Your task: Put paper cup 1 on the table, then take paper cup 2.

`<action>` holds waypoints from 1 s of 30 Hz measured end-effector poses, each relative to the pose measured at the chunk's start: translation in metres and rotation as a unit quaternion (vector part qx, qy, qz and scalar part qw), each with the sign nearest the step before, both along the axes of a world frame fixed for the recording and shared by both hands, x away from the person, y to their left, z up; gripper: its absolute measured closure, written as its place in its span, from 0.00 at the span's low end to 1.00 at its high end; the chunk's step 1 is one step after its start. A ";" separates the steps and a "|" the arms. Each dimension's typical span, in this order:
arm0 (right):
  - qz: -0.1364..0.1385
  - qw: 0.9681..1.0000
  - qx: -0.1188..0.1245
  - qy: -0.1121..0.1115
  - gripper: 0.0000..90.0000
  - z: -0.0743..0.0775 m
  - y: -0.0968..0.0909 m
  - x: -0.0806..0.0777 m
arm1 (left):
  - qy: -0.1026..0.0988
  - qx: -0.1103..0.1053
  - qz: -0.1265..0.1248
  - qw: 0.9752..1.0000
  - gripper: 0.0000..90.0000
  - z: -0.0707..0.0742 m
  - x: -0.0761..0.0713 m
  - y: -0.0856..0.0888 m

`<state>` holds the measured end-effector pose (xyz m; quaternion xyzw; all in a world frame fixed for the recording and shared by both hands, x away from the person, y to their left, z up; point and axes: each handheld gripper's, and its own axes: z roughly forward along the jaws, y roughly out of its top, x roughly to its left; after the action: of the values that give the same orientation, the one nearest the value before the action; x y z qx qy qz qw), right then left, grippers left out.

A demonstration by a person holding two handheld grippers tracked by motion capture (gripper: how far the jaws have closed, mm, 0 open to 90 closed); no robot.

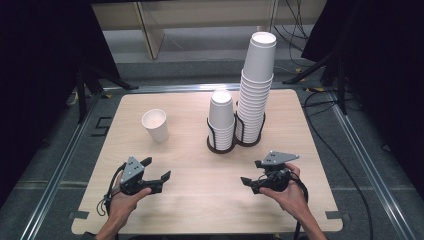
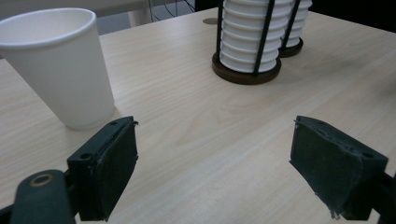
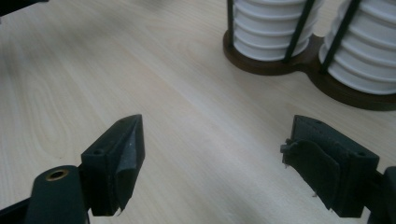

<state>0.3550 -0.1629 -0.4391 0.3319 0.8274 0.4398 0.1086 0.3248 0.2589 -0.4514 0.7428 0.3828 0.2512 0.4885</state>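
A single white paper cup (image 1: 155,125) stands upright on the wooden table (image 1: 200,200), left of centre; the left gripper view has this cup (image 2: 60,65) close by at upper left. Two stacks of white cups sit in a dark double holder (image 1: 234,144): a short stack (image 1: 221,119) and a tall stack (image 1: 256,90). My left gripper (image 1: 156,169) is open, held low near the front left, a little short of the single cup. My right gripper (image 1: 252,172) is open at the front right, pointing left, with bare table between its fingers. The holder's base (image 3: 299,63) lies ahead of it.
The table's front edge lies just behind both hands. Black cables (image 1: 345,165) run over the floor to the right of the table. Dark stand legs (image 1: 82,95) rise at the back left, and a pale wooden frame (image 1: 150,30) stands beyond the far edge.
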 end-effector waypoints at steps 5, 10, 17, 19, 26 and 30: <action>-0.017 1.000 0.007 0.005 0.22 -0.004 -0.008 0.003 | -0.004 0.001 -0.015 1.000 0.16 -0.007 -0.008 -0.004; -0.028 1.000 0.006 0.004 0.22 -0.008 -0.014 0.005 | -0.009 -0.001 -0.024 1.000 0.16 -0.014 -0.016 -0.008; -0.040 0.999 0.020 0.000 0.21 -0.007 -0.018 0.006 | -0.009 0.003 -0.037 0.999 0.16 -0.017 -0.022 -0.012; -0.044 0.998 0.032 0.004 0.21 -0.006 -0.019 0.007 | -0.007 0.005 -0.035 0.999 0.16 -0.017 -0.023 -0.011; -0.060 0.997 0.043 -0.015 0.20 0.004 -0.023 0.010 | -0.006 0.006 -0.033 0.999 0.16 -0.018 -0.024 -0.010; -0.064 0.996 0.055 -0.025 0.20 0.017 -0.027 0.014 | -0.010 0.008 -0.041 0.999 0.16 -0.019 -0.022 -0.011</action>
<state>0.3689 -0.1895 -0.4225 0.3783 0.7761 0.4852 0.1382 0.3024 0.2474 -0.4708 0.7594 0.3453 0.2417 0.4958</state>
